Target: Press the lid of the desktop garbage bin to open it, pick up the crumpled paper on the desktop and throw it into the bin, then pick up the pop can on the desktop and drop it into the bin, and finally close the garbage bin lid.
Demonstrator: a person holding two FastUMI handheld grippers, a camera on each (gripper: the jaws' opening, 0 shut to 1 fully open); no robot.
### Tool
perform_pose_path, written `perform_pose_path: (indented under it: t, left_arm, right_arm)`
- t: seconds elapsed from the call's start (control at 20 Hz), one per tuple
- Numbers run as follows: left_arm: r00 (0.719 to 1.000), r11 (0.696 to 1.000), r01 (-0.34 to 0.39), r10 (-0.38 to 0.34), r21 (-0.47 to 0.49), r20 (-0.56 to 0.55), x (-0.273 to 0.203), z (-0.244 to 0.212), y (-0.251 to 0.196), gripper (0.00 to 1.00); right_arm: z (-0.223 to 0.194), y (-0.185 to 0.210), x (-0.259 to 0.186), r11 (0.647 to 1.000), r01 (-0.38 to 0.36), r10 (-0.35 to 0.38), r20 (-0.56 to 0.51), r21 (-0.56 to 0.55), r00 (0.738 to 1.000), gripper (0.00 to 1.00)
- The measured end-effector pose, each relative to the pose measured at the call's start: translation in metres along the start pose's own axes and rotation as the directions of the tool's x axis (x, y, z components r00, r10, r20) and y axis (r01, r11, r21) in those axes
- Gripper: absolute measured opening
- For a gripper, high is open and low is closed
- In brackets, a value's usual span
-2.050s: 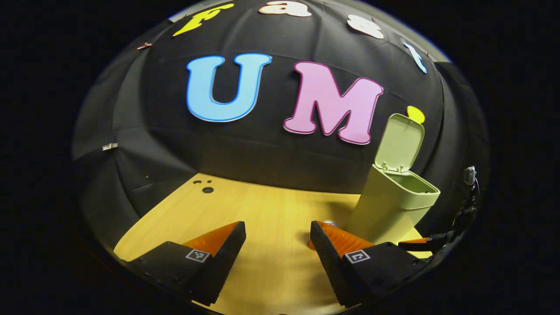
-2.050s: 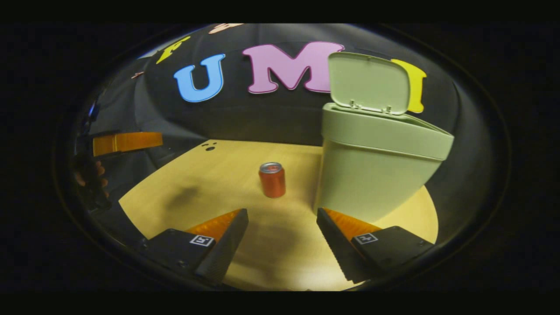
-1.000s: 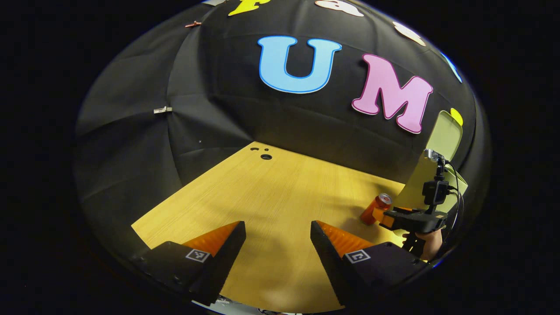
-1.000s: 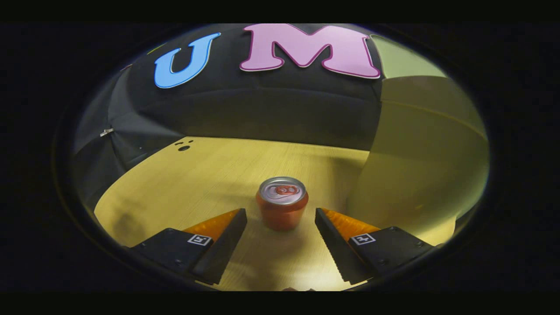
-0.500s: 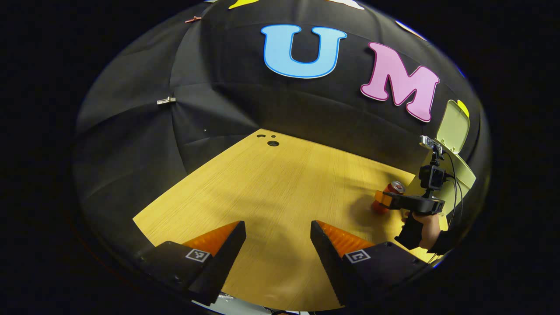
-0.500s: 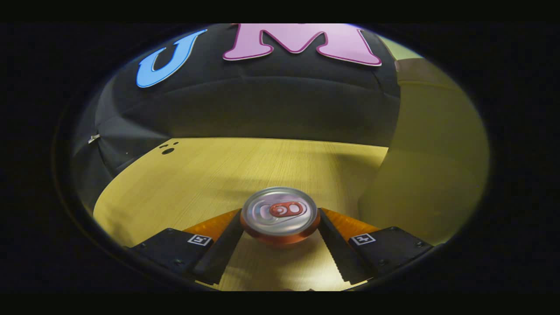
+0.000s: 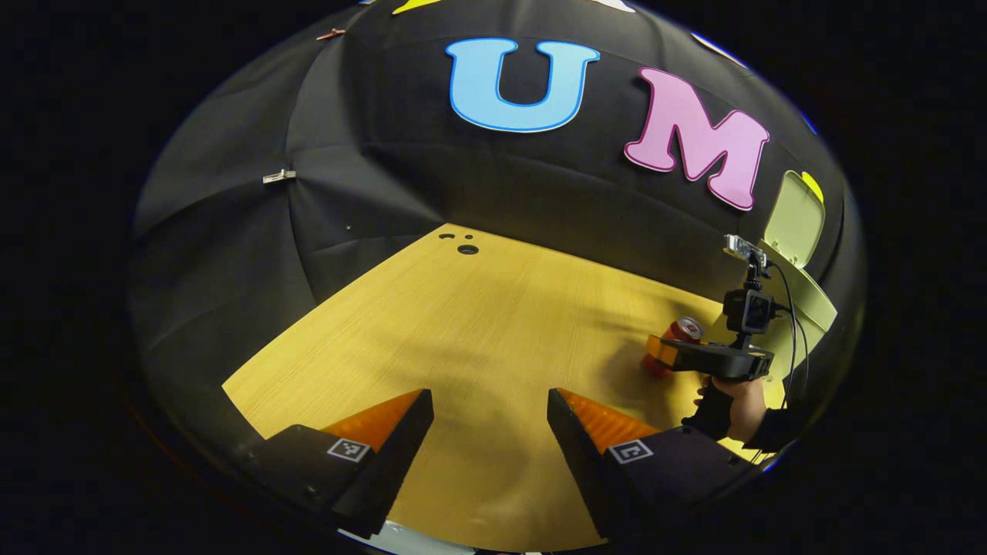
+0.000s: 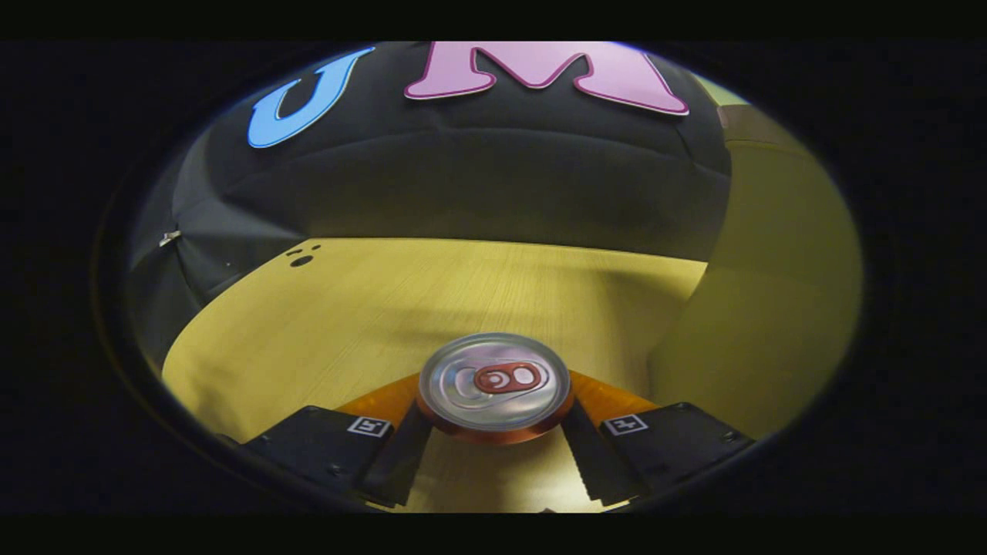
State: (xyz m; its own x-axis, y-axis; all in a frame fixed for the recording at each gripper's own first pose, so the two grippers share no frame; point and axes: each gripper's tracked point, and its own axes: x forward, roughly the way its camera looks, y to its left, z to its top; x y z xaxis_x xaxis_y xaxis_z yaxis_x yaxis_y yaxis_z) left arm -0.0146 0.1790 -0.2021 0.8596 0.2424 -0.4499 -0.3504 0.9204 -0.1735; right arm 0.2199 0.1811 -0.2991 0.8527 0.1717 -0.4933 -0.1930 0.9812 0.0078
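The red pop can (image 8: 493, 381) stands upright on the wooden table (image 8: 370, 308), its silver top facing the right gripper view. My right gripper (image 8: 493, 422) is shut on it, one finger pressed against each side. The pale green bin (image 8: 763, 293) rises just to the can's right. In the left gripper view, the can (image 7: 684, 329) sits at the far right between the right gripper's (image 7: 665, 353) fingers, beside the bin (image 7: 811, 299), whose lid (image 7: 794, 220) stands raised. My left gripper (image 7: 490, 408) hovers open over bare table with nothing between its fingers.
A hand (image 7: 732, 408) holds the right gripper's handle at the table's right side. Small dark holes (image 7: 466, 248) mark the table's far edge by the black cloth wall. Bare wood (image 7: 463, 331) stretches across the table's left and middle.
My right gripper moved forward around the can and its fingers closed in until they press on its sides. My left gripper pulled back to the left and stays open.
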Motion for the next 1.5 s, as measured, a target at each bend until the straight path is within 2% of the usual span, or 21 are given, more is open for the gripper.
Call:
perform_pose_path:
  t: [0.25, 0.3, 0.35, 0.6, 0.75, 0.8, 0.9, 0.95, 1.0, 1.1, 1.15, 1.2, 1.25, 1.5]
  left_arm:
    - [1.000, 1.000, 0.013, -0.013, 0.003, 0.009, -0.004, 0.001, -0.006, 0.96]
    - [1.000, 1.000, 0.016, -0.016, 0.001, 0.012, -0.006, 0.002, -0.007, 0.96]
    - [1.000, 1.000, 0.017, -0.017, 0.000, 0.014, -0.008, 0.003, -0.010, 0.96]
    - [0.999, 0.999, 0.036, -0.036, 0.021, 0.027, -0.019, 0.002, -0.017, 0.96]
    - [0.998, 0.998, 0.056, -0.057, 0.030, 0.036, -0.021, 0.003, -0.022, 0.96]
    - [0.997, 0.997, 0.065, -0.066, 0.037, 0.038, -0.021, 0.004, -0.025, 0.96]
    - [0.995, 0.995, 0.087, -0.090, 0.054, 0.048, -0.019, 0.009, -0.032, 0.96]
    - [0.993, 0.993, 0.097, -0.101, 0.065, 0.056, -0.019, 0.011, -0.036, 0.92]
    - [0.992, 0.992, 0.107, -0.112, 0.073, 0.063, -0.020, 0.015, -0.039, 0.96]
    - [0.988, 0.988, 0.127, -0.134, 0.083, 0.077, -0.020, 0.019, -0.048, 0.96]
    - [0.986, 0.987, 0.138, -0.145, 0.084, 0.082, -0.020, 0.020, -0.053, 0.92]
    - [0.984, 0.985, 0.149, -0.157, 0.086, 0.085, -0.020, 0.021, -0.057, 0.96]
    - [0.982, 0.983, 0.159, -0.167, 0.089, 0.087, -0.021, 0.020, -0.061, 0.96]
    - [0.976, 0.975, 0.194, -0.203, 0.110, 0.080, -0.022, 0.016, -0.077, 0.96]
  right_arm:
    - [0.012, 0.005, -0.021, 0.999, -0.034, 0.034, 0.013, -0.025, 0.999, 0.84]
    - [0.015, 0.008, -0.029, 0.998, -0.047, 0.048, 0.020, -0.029, 0.999, 0.80]
    - [0.020, 0.011, -0.038, 0.998, -0.059, 0.060, 0.023, -0.034, 0.998, 0.84]
    - [0.042, 0.020, -0.086, 0.992, -0.119, 0.121, 0.037, -0.049, 0.992, 0.84]
    - [0.062, 0.025, -0.112, 0.984, -0.158, 0.164, 0.067, -0.078, 0.984, 0.83]
    - [0.069, 0.025, -0.122, 0.982, -0.163, 0.171, 0.075, -0.100, 0.982, 0.80]
    - [0.090, 0.024, -0.143, 0.976, -0.177, 0.191, 0.107, -0.125, 0.976, 0.84]
    - [0.102, 0.024, -0.154, 0.974, -0.183, 0.200, 0.129, -0.131, 0.971, 0.84]
    - [0.114, 0.023, -0.166, 0.973, -0.184, 0.205, 0.154, -0.139, 0.967, 0.83]
    - [0.141, 0.018, -0.189, 0.972, -0.177, 0.207, 0.206, -0.157, 0.956, 0.83]
    - [0.154, 0.015, -0.201, 0.972, -0.175, 0.209, 0.231, -0.159, 0.950, 0.83]
    - [0.165, 0.010, -0.211, 0.973, -0.172, 0.207, 0.253, -0.155, 0.945, 0.80]
    - [0.176, 0.005, -0.222, 0.974, -0.168, 0.205, 0.275, -0.152, 0.939, 0.83]
    - [0.219, -0.039, -0.255, 0.988, -0.116, 0.145, 0.361, -0.101, 0.921, 0.83]
